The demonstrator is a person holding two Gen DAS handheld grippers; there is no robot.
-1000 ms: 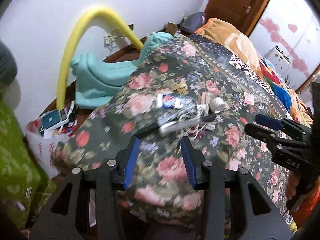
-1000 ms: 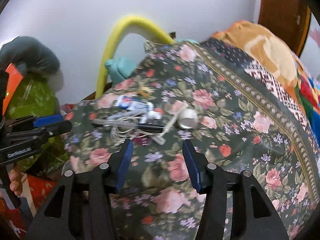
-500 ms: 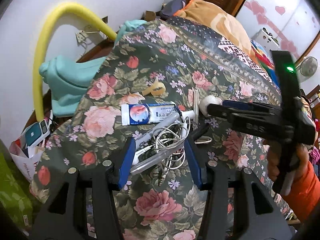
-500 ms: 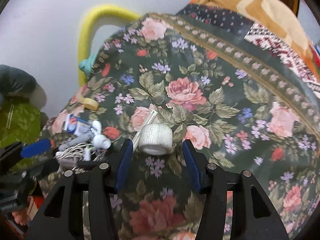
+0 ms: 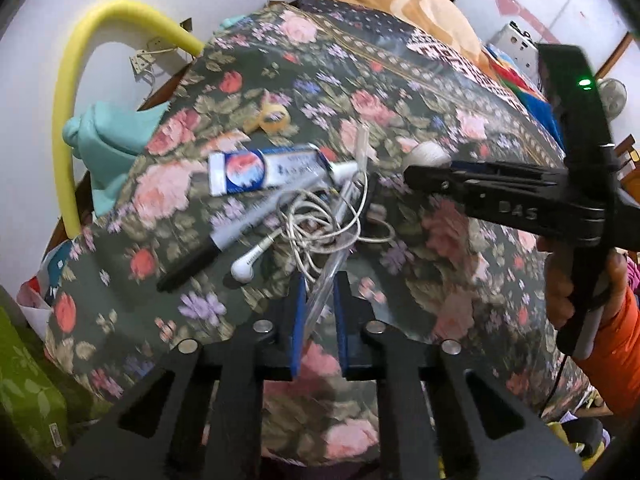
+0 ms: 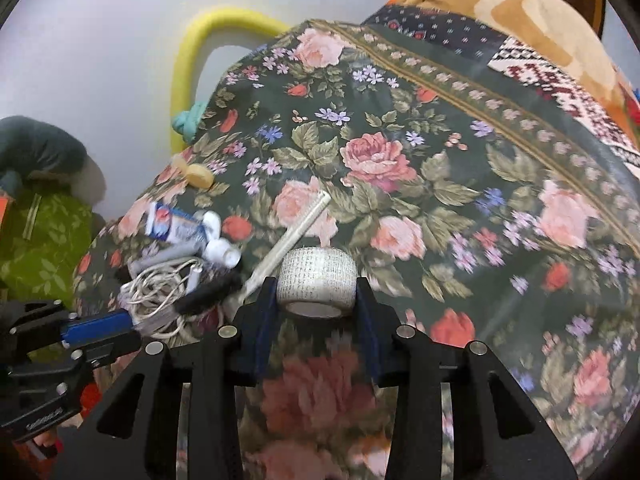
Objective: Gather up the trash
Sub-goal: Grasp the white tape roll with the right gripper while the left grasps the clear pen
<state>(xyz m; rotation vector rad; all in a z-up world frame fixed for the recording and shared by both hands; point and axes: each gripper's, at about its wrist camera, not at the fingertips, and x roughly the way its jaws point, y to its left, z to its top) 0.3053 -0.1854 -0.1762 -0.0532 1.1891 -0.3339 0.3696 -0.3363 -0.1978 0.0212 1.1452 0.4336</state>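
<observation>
On the flowery blanket [image 6: 460,168], the right gripper [image 6: 316,300] had just squeezed a white tape roll [image 6: 317,282], the left gripper [image 5: 318,312] a clear tube [image 5: 326,276] (nothing collected yet); toothpaste [image 5: 264,168] and earphones [image 5: 312,232] remained.

Both grippers pitched down – left [image 5: 318,292] shut, right [image 6: 316,292] closing

The lower end of the clear plastic strip [image 5: 325,280] disappears between the blue pads of the left gripper [image 5: 318,300], so its tip cannot be seen. The white fabric tape roll [image 6: 317,282] has both flanks covered by the right gripper [image 6: 316,300], and in the left wrist view only a blurred white sliver of it shows behind that gripper's black fingers. The tangled white earphone cable [image 5: 320,226] hides part of the grey marker pen [image 5: 232,232]. The floral bedspread [image 6: 460,184] blurs near the right edge. The bent yellow foam tube [image 5: 66,120] runs down behind the bed.
</observation>
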